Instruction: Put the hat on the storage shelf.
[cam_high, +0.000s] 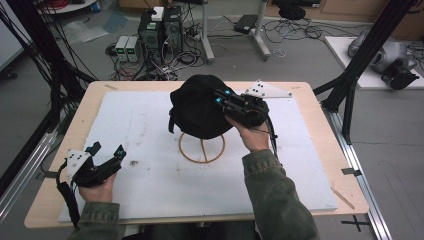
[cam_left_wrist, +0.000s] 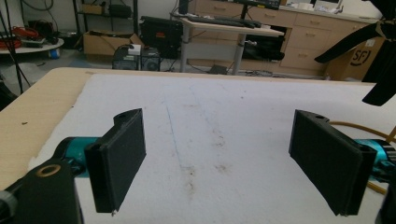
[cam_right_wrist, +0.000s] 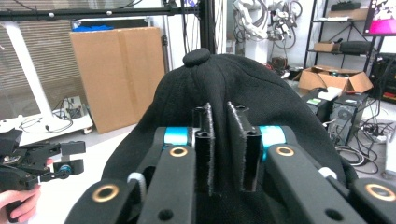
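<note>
A black cap (cam_high: 197, 107) with a top button sits on a stand whose wooden ring base (cam_high: 202, 150) lies on the white mat (cam_high: 150, 185). My right gripper (cam_high: 219, 97) is up against the cap's right side. In the right gripper view the cap (cam_right_wrist: 261, 88) rises just behind the right gripper (cam_right_wrist: 221, 109), whose pads stand a narrow gap apart; I see no fold pinched between them. My left gripper (cam_high: 106, 149) rests at the mat's front left, open wide and empty, which the left gripper view confirms for the left gripper (cam_left_wrist: 219, 116).
The wooden table (cam_high: 95, 100) carries the mat. Behind the table, computer cases (cam_high: 160, 30) and tangled cables lie on the floor. Black frame posts (cam_high: 360, 65) stand at the right, and a metal rail runs along the table's right edge.
</note>
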